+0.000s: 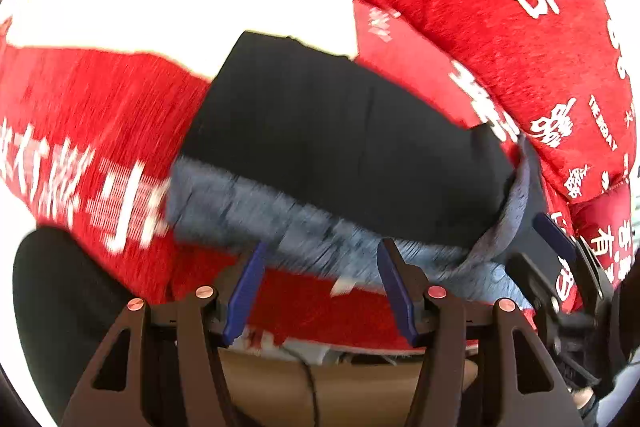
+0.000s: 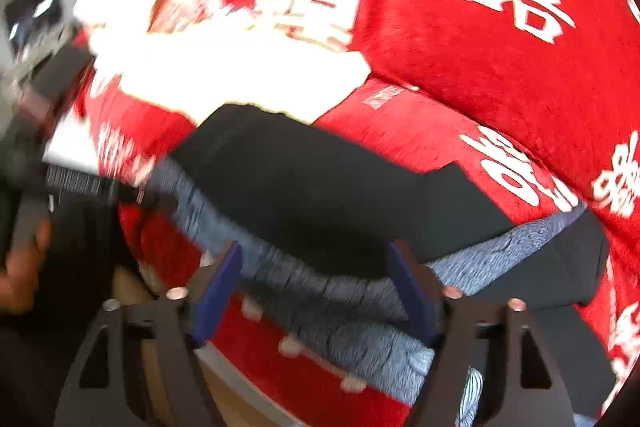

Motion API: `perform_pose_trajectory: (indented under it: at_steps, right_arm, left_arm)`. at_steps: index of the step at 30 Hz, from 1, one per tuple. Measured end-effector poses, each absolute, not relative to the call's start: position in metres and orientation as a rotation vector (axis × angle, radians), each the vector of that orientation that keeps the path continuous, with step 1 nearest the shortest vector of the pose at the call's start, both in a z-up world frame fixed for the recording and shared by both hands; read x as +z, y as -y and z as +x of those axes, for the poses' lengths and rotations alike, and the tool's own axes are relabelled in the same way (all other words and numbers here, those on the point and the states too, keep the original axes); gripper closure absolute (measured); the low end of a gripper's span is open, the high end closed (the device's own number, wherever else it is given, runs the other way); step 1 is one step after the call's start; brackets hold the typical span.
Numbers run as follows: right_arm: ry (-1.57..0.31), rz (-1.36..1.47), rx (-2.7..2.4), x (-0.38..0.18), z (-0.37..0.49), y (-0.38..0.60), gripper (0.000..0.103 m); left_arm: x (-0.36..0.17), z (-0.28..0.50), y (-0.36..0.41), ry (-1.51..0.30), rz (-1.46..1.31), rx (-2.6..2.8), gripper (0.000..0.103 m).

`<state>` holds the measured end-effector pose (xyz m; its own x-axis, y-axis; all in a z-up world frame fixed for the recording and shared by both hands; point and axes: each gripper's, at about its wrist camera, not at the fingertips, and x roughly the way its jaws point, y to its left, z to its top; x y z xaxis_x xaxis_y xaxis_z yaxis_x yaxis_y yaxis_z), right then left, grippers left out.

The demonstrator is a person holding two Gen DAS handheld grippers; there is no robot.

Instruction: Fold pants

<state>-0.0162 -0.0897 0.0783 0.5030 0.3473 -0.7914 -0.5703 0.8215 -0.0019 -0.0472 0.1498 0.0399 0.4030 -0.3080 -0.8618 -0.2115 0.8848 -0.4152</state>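
Black pants (image 1: 332,147) with a grey fleece lining (image 1: 256,211) lie folded on a red blanket (image 1: 500,27) with white characters. My left gripper (image 1: 320,259) is open, its blue fingers just at the near grey edge of the pants, holding nothing. The right gripper shows at the right edge of the left wrist view (image 1: 556,247), beside the pants' right end. In the right wrist view the pants (image 2: 328,195) lie ahead, grey lining (image 2: 360,311) nearest. My right gripper (image 2: 316,263) is open, its fingers straddling the near edge of the pants.
A white cloth or pillow (image 1: 180,7) lies behind the pants, also in the right wrist view (image 2: 240,75). A bulky red quilt (image 2: 480,27) rises at the right. The bed edge and wooden floor (image 1: 320,387) are below. A dark shape (image 1: 60,299) sits at lower left.
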Motion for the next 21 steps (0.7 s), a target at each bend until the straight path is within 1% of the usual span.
perform_pose_trajectory:
  at_steps: [3, 5, 7, 9, 10, 11, 12, 15, 18, 21]
  right_arm:
    - [-0.949, -0.285, 0.465, 0.058, 0.011, 0.084, 0.024]
    - [-1.022, -0.294, 0.399, 0.04, 0.022, 0.085, 0.024]
    - [-1.087, -0.298, 0.345, 0.022, 0.018, 0.097, 0.024]
    - [-1.081, -0.278, 0.354, 0.018, 0.001, 0.113, 0.024]
    - [-1.06, -0.247, 0.366, 0.021, -0.01, 0.122, 0.024]
    - [-1.056, -0.233, 0.368, 0.023, -0.017, 0.128, 0.024]
    - [-1.061, -0.237, 0.368, 0.022, -0.024, 0.133, 0.024]
    - [-1.079, -0.248, 0.334, 0.031, -0.03, 0.141, 0.024]
    - [-1.021, -0.104, 0.3, 0.06, -0.015, 0.166, 0.024]
    - [-0.975, 0.001, 0.182, 0.08, 0.018, 0.196, 0.017]
  left_arm:
    - [0.044, -0.018, -0.126, -1.144, -0.425, -0.078, 0.045]
    - [0.04, -0.002, -0.113, -1.165, -0.38, -0.077, 0.045]
    - [0.027, 0.008, -0.096, -1.216, -0.31, -0.09, 0.045]
    - [0.018, 0.004, -0.089, -1.231, -0.257, -0.081, 0.045]
    - [0.018, 0.0, -0.086, -1.206, -0.239, -0.083, 0.042]
    - [0.017, -0.006, -0.084, -1.192, -0.208, -0.083, 0.032]
    - [0.015, -0.008, -0.083, -1.198, -0.192, -0.08, 0.028]
    - [0.02, -0.011, -0.082, -1.208, -0.188, -0.063, 0.026]
    - [0.026, -0.004, -0.077, -1.223, -0.217, -0.088, 0.027]
    - [0.03, 0.005, -0.061, -1.236, -0.205, -0.119, 0.026]
